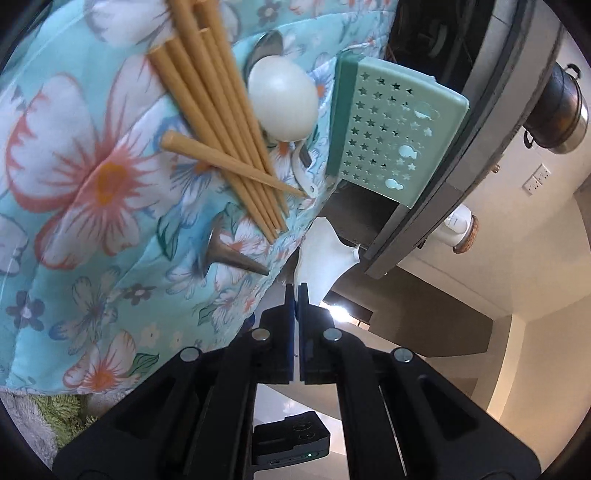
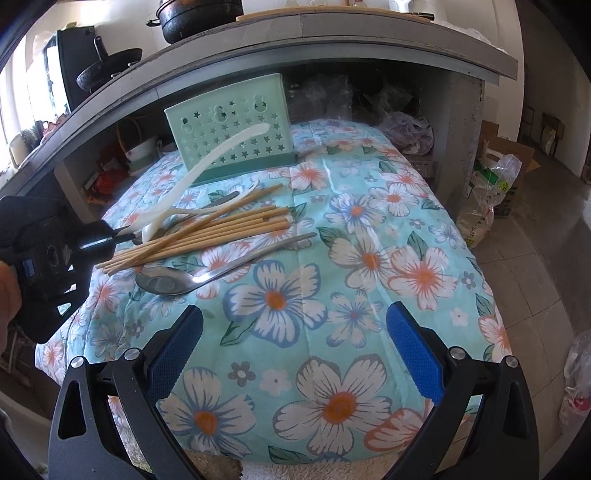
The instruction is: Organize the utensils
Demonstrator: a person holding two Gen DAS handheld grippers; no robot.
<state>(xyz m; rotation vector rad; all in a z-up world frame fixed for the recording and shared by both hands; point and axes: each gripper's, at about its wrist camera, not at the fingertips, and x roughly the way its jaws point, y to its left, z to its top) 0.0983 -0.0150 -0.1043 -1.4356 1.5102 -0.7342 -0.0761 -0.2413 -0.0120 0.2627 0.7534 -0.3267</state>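
Note:
My left gripper (image 1: 297,290) is shut on a long white plastic spoon (image 1: 325,251). In the right wrist view that white spoon (image 2: 207,158) arcs up from the left gripper (image 2: 123,233) toward the mint-green star-punched utensil holder (image 2: 229,125), which stands upright at the back of the floral cloth (image 2: 369,258). A bundle of tan chopsticks (image 2: 207,232) lies on the cloth with a second white spoon (image 1: 282,99) beside it. In front of them lies a metal spoon (image 2: 207,275). My right gripper (image 2: 295,350) is open and holds nothing, above the cloth's near part.
A grey counter slab (image 2: 332,40) overhangs the holder, with black pots (image 2: 199,18) on top. Cluttered shelves sit under it. Plastic bags (image 2: 491,192) stand on the floor to the right. The cloth drops off at its left and right edges.

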